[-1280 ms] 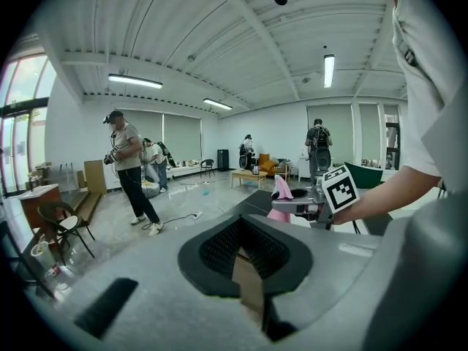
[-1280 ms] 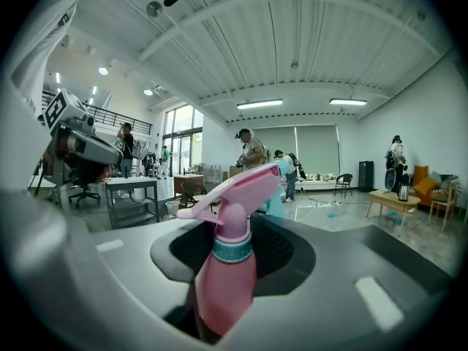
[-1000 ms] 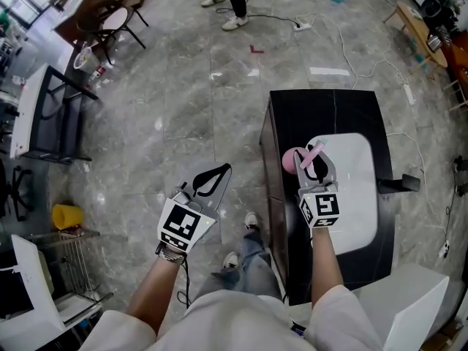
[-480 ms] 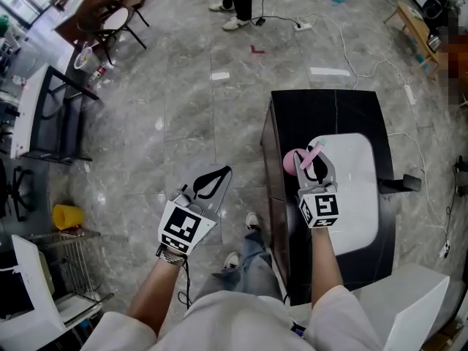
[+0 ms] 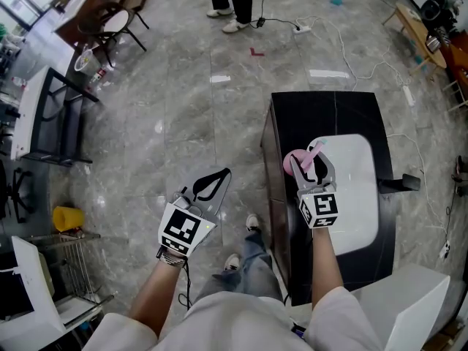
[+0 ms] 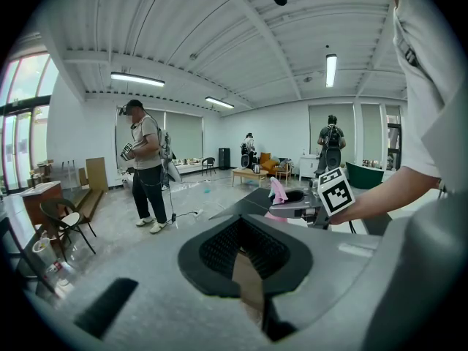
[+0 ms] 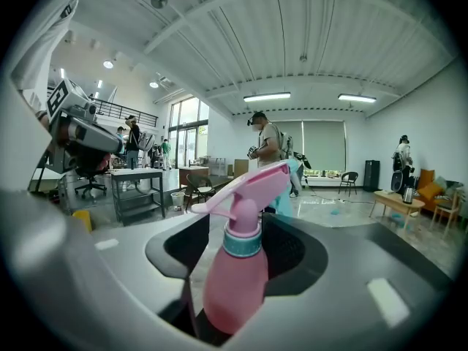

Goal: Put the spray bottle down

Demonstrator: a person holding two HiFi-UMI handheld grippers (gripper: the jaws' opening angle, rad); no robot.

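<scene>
My right tongs (image 5: pixel 313 165) are over the left part of the black desk (image 5: pixel 344 112), beside the left border of a white rounded panel (image 5: pixel 358 196) that lies on it. Their jaws have just been opening and now stand wide. The pink spray bottle (image 7: pixel 238 269) is upright between them, with its trigger head pointing to the left in the right gripper view. On its left side I see a clear gap to the pad; on its right side the pad is very near, and I cannot tell if it touches. The bottom of the bottle is hidden behind the body of the tongs, so I cannot see if it rests on the desk.

My left tongs (image 5: pixel 223 172) hang over the grey floor (image 5: pixel 183 101), well apart from the desk. Their tips come together and nothing is between them.
</scene>
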